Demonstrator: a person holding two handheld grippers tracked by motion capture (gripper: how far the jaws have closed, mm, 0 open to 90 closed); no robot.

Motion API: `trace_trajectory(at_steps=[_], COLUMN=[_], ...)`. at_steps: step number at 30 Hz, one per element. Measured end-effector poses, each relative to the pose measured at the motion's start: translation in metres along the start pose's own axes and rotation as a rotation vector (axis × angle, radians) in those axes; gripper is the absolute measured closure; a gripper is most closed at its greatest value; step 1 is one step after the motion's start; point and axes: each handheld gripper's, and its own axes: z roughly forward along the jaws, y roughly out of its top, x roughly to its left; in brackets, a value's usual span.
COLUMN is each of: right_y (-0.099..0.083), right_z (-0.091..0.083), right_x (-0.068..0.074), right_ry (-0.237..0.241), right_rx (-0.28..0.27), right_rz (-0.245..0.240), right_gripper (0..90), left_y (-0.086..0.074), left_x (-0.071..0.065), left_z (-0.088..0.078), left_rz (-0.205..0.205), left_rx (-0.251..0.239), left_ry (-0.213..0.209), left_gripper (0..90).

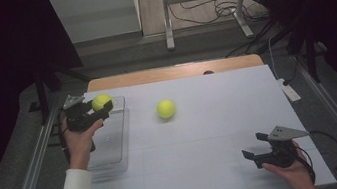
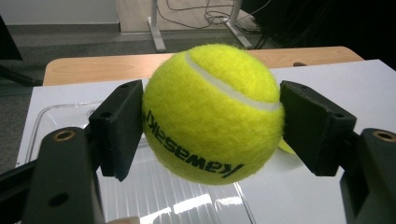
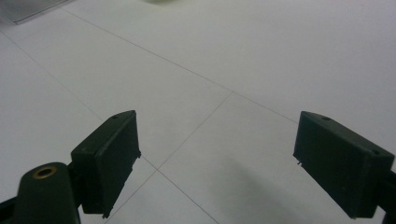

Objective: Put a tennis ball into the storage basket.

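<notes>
The left gripper has its jaws clamped on a yellow tennis ball, one pad pressed against each side. It holds the ball above the far end of a clear plastic tray that lies along the left edge of the white surface. A second tennis ball rests on the surface near the middle, well apart from the tray. Near the front right corner, the right gripper hovers low with its jaws wide apart and nothing between them.
</notes>
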Motion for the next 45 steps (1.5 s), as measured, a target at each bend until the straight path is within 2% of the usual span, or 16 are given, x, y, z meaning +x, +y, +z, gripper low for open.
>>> trace_trajectory(at_steps=[14, 45], right_y=[0.0, 0.0], right_z=[0.0, 0.001], right_x=[0.0, 0.001], right_ry=[0.0, 0.002], right_rx=[0.003, 0.012], right_rz=[0.0, -0.004], right_gripper=[14.4, 14.5], left_y=[-0.001, 0.006], left_x=[0.013, 0.024], left_z=[0.011, 0.025], left_rz=[-0.024, -0.033], left_rx=[0.038, 0.095], left_ry=[0.041, 0.1], left_gripper=[26.5, 26.5])
